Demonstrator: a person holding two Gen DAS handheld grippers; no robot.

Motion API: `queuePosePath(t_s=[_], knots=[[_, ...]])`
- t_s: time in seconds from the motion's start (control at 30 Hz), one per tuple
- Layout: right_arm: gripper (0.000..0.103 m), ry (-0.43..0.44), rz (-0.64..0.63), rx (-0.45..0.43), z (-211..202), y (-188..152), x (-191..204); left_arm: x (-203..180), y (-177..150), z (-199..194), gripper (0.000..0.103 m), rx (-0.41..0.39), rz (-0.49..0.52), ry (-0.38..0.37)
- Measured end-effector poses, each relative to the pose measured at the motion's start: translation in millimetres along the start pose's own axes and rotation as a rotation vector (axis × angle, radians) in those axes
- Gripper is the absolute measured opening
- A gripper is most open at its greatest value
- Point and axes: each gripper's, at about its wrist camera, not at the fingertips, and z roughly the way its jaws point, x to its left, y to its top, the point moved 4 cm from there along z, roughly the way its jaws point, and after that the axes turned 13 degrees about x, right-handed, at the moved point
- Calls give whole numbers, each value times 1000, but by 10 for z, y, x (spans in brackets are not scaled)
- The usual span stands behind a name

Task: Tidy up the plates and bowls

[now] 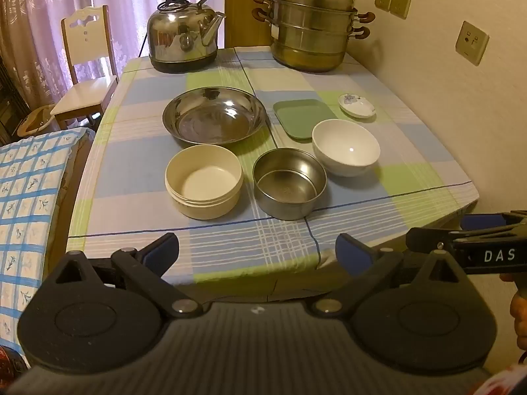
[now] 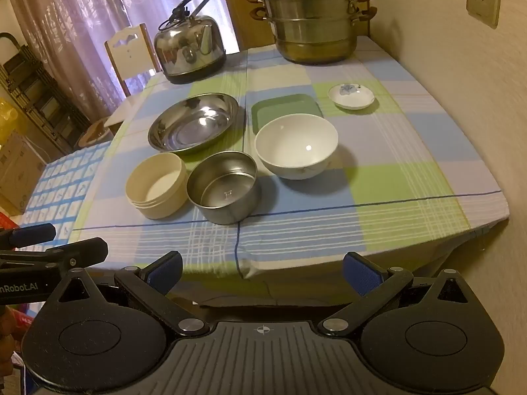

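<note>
Both tools, left tool and right tool, hang released before the checked tablecloth, curtains beyond.

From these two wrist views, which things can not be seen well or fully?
- Green plate: its near part is hidden behind the white bowl in the right wrist view.
- Steamer pot: its lid top is cut off by the upper edge in the right wrist view.
- Small dish: its blue pattern is too small to read in either view.
- Right gripper: only partly in the left wrist view, cut by the right edge.
</note>
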Motion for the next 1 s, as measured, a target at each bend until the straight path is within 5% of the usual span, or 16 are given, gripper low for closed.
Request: queuePosePath(t_s=[1.0], knots=[[103,4,0,-1,8,2,20,-4,-3,-1,101,1,-4,-6]])
